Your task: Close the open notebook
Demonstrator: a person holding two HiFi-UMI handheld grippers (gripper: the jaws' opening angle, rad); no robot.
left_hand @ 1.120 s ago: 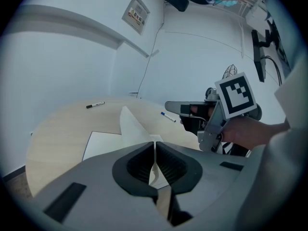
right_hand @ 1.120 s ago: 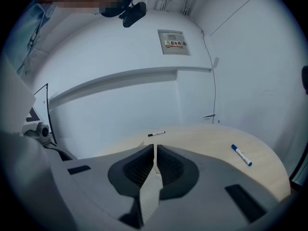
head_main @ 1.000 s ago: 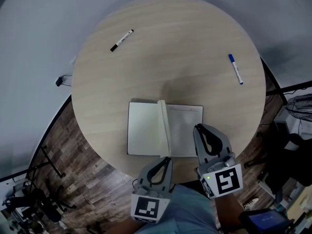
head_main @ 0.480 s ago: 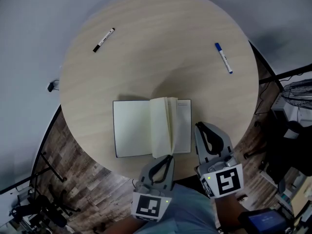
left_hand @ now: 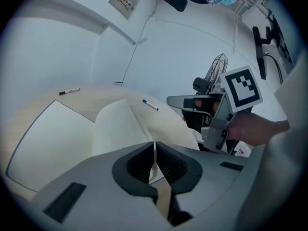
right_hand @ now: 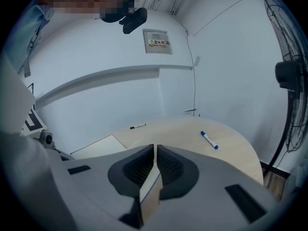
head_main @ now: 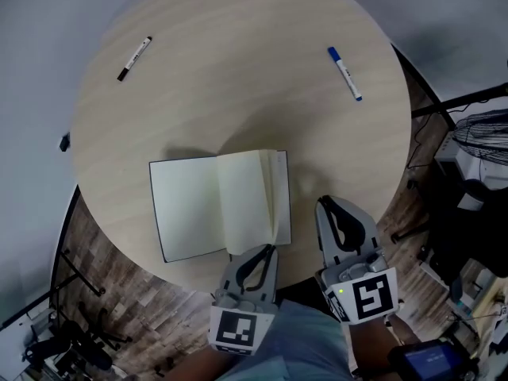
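Head view shows the notebook (head_main: 186,205) lying open on the near part of the round table (head_main: 238,86), close to the edge in front of the person. Its left page lies flat, while a lifted leaf (head_main: 248,197) rises in a soft curve off the right half. The left gripper (head_main: 271,249) has its claw pinched onto the near edge of that leaf, and in the left gripper view the thin cream sheet runs straight between the ribbed pads. The right gripper (head_main: 325,206) hovers just beside the book's right edge with its claw drawn together on nothing, only a narrow slit showing in the right gripper view. As I judge it, the closing is begun but far from done: the leaf must be carried over the spine onto the left page. Whether the cover is among what is held I cannot tell. The paper is plain, matte and limp, bending readily, and a dark rim frames the pages. The tabletop is pale wood grain, smooth and flat. A black marker (head_main: 134,58) and a blue marker (head_main: 344,62), both slim cylinders, lie well apart on the far side
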